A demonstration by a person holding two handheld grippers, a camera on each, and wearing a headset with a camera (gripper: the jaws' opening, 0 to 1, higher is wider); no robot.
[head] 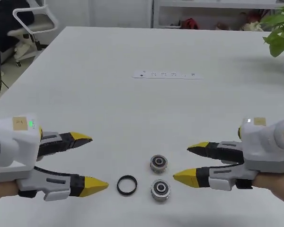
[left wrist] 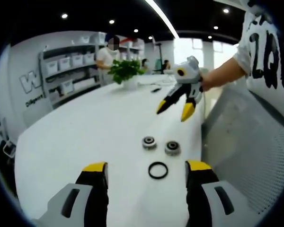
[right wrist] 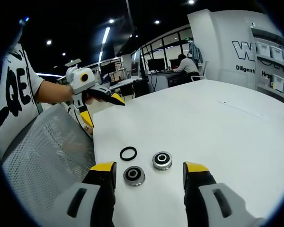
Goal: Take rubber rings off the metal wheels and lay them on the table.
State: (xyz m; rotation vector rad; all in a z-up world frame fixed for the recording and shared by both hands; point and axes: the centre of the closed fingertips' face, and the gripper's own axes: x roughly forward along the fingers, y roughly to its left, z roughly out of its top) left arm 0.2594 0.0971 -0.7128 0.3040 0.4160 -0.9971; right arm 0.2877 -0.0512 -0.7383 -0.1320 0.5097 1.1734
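Nearest the person, the left gripper hangs just above the white table at the left. Its yellow-tipped jaws stand apart and hold nothing. The right gripper faces it from the right, also spread wide and empty.

Between them, a thin black rubber ring lies flat on the table by itself, just right of the left gripper's near jaw tip. Close to the right of the ring sits the near round metal wheel, lying flat with its hub up. The far round metal wheel sits just beyond it, apart from it, with the right gripper's jaw tips near it on the right.

One ring seems to be off and laid down, so the task looks partly done, and the step in hand is probably starting on another wheel. In the right gripper view the near wheel's rim looks darker than the far one's, so it may be the one carrying a ring, though the rims are too small to be sure.

The next move probably calls for one gripper to pin a wheel by its body. The other would then catch the rubber edge and peel it clear without flicking the wheel away.

Farther off, a flat white strip with small dark marks lies mid-table, and a green leafy plant stands at the far right.
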